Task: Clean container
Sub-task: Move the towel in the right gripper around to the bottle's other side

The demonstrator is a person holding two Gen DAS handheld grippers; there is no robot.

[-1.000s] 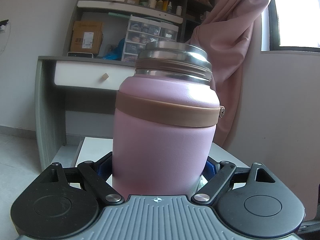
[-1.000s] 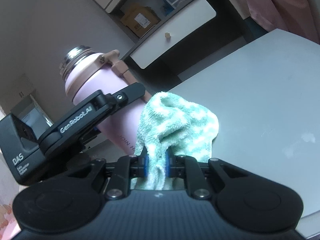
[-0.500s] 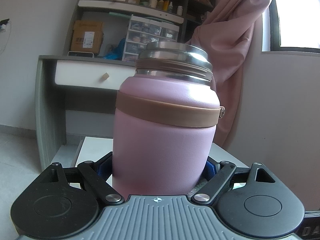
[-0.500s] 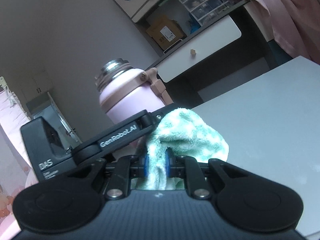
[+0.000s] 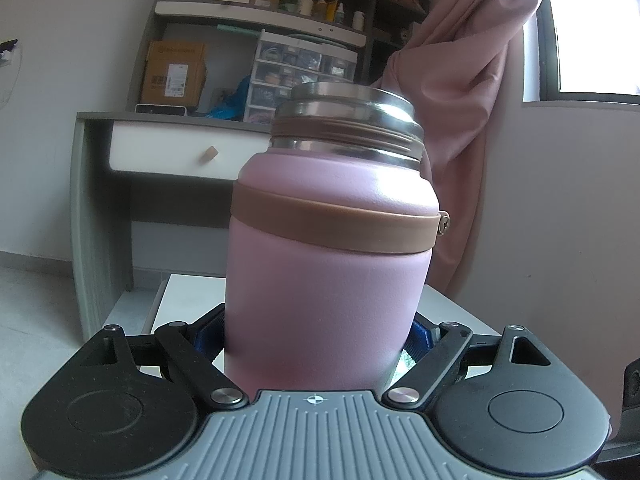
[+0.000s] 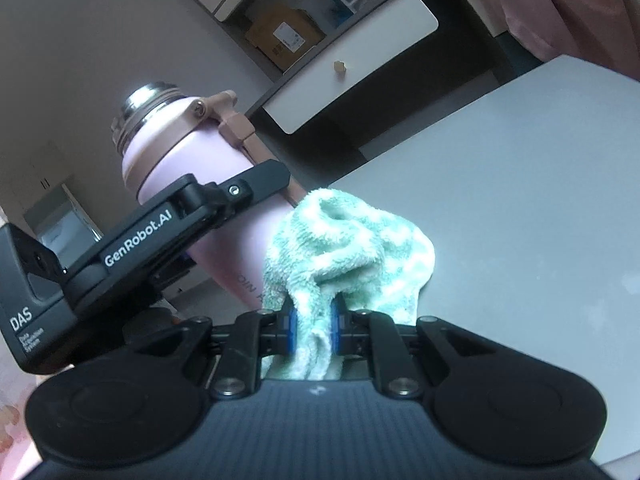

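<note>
A pink steel bottle (image 5: 328,280) with a brown band and an open, threaded metal mouth stands upright in my left gripper (image 5: 316,332), which is shut on its lower body. In the right wrist view the same bottle (image 6: 168,148) leans at the left, with the left gripper (image 6: 160,232) clamped across it. My right gripper (image 6: 314,326) is shut on a bunched mint-green and white cloth (image 6: 348,240). The cloth's left edge lies by the bottle's lower side; I cannot tell whether they touch.
A white table (image 6: 520,184) spreads under and to the right of the cloth. Behind it stand a grey desk with a white drawer (image 5: 180,152), shelves with boxes and organisers (image 5: 304,64), and a pink curtain (image 5: 472,80) by a window.
The right gripper, still shut on the cloth, swung away from the bottle's side and back to about where it was a second ago. The bottle and left gripper stayed still.
</note>
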